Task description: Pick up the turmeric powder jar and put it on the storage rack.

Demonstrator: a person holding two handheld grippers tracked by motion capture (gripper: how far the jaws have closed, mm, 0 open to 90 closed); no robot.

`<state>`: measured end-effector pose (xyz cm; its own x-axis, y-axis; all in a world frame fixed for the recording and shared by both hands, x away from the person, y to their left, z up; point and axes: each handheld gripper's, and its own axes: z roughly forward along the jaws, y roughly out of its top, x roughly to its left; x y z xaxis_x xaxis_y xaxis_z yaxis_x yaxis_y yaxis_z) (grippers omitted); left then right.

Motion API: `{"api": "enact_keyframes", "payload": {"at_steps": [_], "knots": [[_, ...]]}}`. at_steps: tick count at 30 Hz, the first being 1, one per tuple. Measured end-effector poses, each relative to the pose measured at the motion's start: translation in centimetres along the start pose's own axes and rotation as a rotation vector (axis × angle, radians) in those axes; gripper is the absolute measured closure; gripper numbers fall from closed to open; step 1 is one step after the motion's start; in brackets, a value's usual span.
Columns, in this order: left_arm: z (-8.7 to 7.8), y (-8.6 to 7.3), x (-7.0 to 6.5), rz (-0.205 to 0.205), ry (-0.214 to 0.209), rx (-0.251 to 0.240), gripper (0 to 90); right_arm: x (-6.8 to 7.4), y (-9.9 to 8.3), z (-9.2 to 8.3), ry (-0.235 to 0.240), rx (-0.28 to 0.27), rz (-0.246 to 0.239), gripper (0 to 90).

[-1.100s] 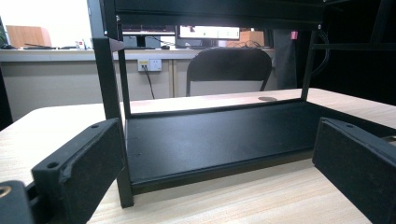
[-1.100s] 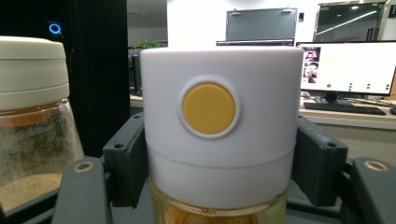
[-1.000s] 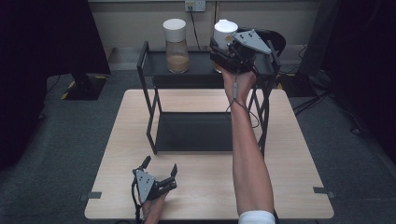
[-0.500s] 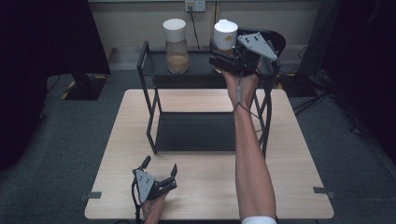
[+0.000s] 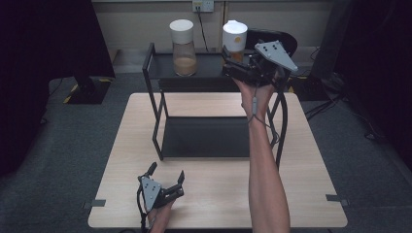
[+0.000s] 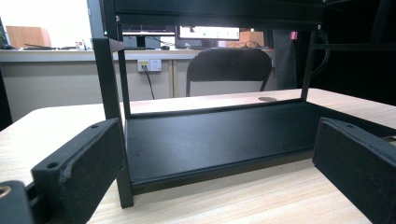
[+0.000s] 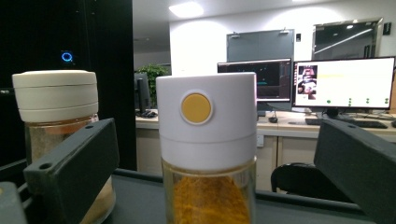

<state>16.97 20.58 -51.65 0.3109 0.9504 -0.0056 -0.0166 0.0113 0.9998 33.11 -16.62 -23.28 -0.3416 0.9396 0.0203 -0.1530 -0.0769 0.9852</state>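
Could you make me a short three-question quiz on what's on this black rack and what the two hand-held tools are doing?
1. True or false: the right gripper is clamped on the jar with the yellow dot.
2. How many jars stand on the rack's top shelf?
3. Where does the left gripper sit? A) on the top shelf B) low over the wooden table, in front of the rack C) on the floor

Key
1. False: its fingers stand wide apart on either side of the jar, clear of it.
2. Two: the yellow-dot jar and the beige-lidded jar.
3. B, fingers open.
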Motion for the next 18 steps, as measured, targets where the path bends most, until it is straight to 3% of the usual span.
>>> {"api": "enact_keyframes", "payload": {"at_steps": [18], "knots": [[0.0, 0.0, 0.0, 0.001, 0.000, 0.000, 1.5, 0.6, -2.3, -4.7, -0.017, -0.018, -0.062, 0.0]]}}
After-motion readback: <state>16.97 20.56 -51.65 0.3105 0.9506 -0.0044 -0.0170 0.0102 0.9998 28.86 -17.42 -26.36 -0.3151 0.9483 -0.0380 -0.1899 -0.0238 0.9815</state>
